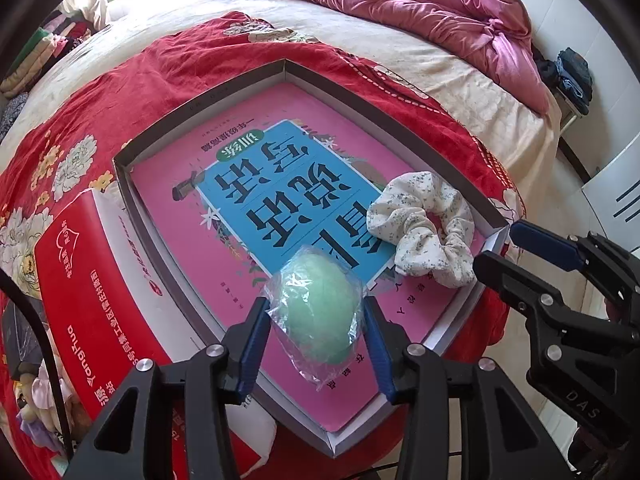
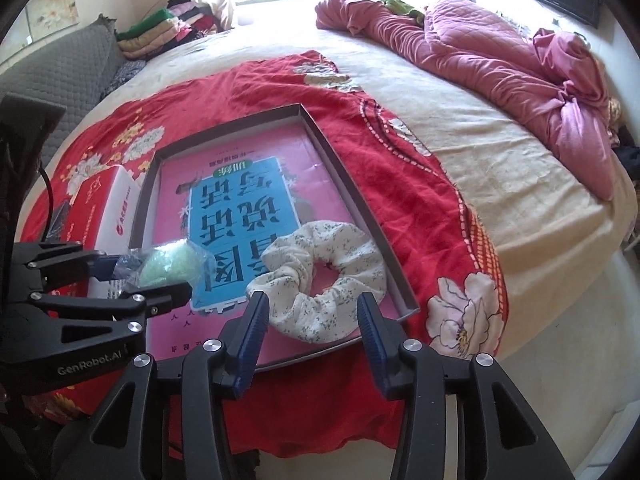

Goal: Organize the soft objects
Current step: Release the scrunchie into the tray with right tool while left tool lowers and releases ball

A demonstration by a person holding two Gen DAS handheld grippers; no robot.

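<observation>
While the shallow grey cardboard box tray (image 1: pixel 160 128) lined with a pink and blue book cover sits on the red floral cloth (image 1: pixel 100 92) spread over the bed, both soft things already lie within its walls: the cream floral fabric scrunchie (image 2: pixel 320 276) rests on the tray's floor at its near right corner, and the pale green rounded sponge in a clear crinkled plastic wrap (image 1: pixel 320 316) is at the tray's near edge, left of the scrunchie. The right gripper (image 2: pixel 312 320) stands released, its blue pads on either side of the scrunchie's near rim with a gap showing on the right side, so the cloth looks free of them. The left gripper (image 1: pixel 316 340) has its pads against the wrap on both sides of the green sponge, which I judge is grasped lightly and being set down or let go; whether the sponge already bears on the tray's floor I cannot tell. To do this step well, the left jaws should spread fully before that hand lifts, since the loose wrap could catch on a ribbed pad and drag the sponge back out over the tray's near wall. The right hand should rise straight away from the tray so a pad does not hook the scrunchie's gathered folds. A red and white carton (image 1: pixel 92 280) lies just beside the tray's left wall
</observation>
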